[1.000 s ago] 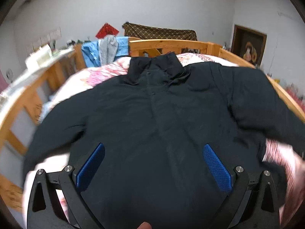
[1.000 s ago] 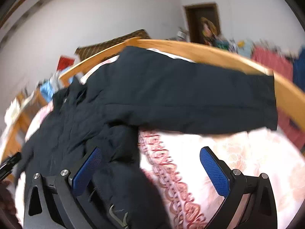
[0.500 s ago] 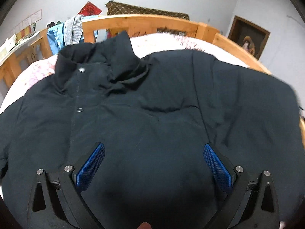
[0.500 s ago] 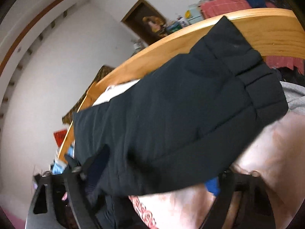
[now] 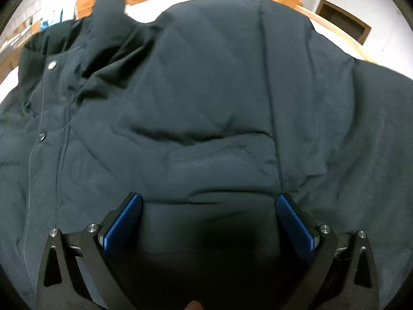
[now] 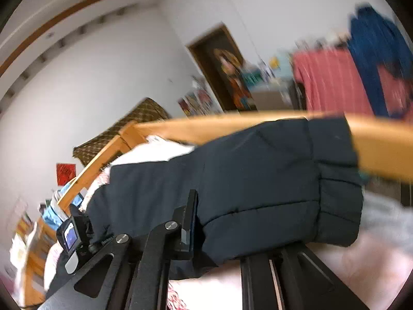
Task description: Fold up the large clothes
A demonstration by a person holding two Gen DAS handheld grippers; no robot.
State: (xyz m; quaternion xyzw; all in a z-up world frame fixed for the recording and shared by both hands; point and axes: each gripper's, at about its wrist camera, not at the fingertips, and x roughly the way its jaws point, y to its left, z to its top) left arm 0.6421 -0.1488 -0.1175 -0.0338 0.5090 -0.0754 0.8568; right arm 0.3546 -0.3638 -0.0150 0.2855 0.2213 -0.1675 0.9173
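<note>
1. Ringing the bed is a wooden frame, its rail curving behind the dark jacket in both wrist views; beyond it hang a framed picture, a red cloth and a blue garment, all blurred.
2. Spread front-up over the pale floral bedding, the jacket fills the left wrist view, collar raised at upper left and snaps running down the placket.
3. The left gripper stands with its blue pads wide apart just over the chest panel, nothing pinched; whether they touch the cloth I cannot tell.
4. The right gripper has just been closing and now clamps the jacket sleeve, whose cuff stretches toward the rail.
5. Another camera unit shows at lower left of the right view.
</note>
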